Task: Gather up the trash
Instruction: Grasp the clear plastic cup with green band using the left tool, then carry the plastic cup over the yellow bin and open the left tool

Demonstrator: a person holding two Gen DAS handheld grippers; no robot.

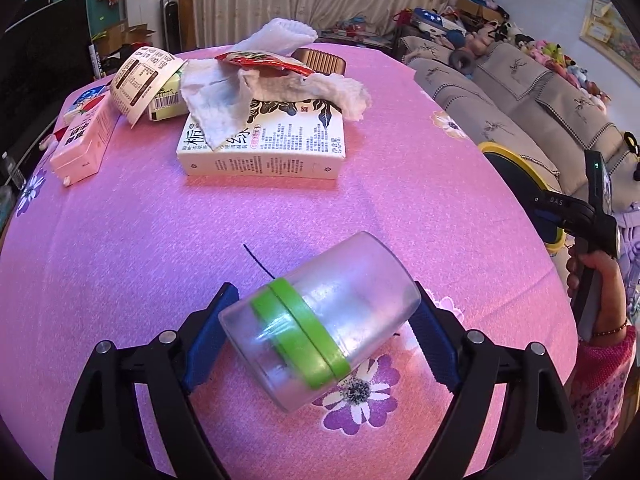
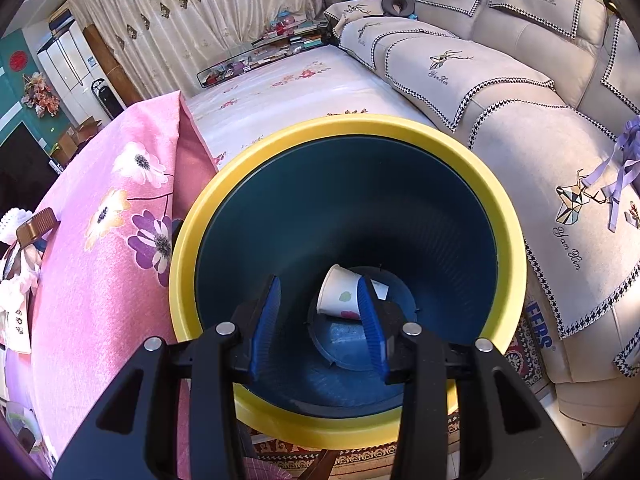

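Working the counter [image 1: 360, 208] from the left side while my right gripper [image 2: 320, 312] hangs over the bin [image 2: 256, 160], its blue pads apart with nothing between them. A paper cup [image 2: 340, 292] lies on the bin floor with a white scrap just behind it, so I judge one piece is in and most of the trash is still out.

Step in hand, as I read it: grabbing the clear plastic cup [image 1: 320, 324], the one with the green band. It lies on its side on the pink cloth between the pads of my left gripper [image 1: 316, 336], jaws wide. I can't tell whether either pad touches it; it does not look clamped.

Next move calls for closing across the cup's length, which sits skewed to the jaws, so it may pivot or squirt out. Gentle squeeze, then lift and carry right to the bin.

Still on the counter at the far side: white carton [image 1: 264, 148], crumpled tissue [image 1: 280, 84], red wrapper [image 1: 264, 60], pink box [image 1: 84, 136], curled label [image 1: 140, 80].

Hard to make out: what lies under the tissue, the brown item behind it, the near part of the bin floor behind my right gripper, the thin dark strand by the cup
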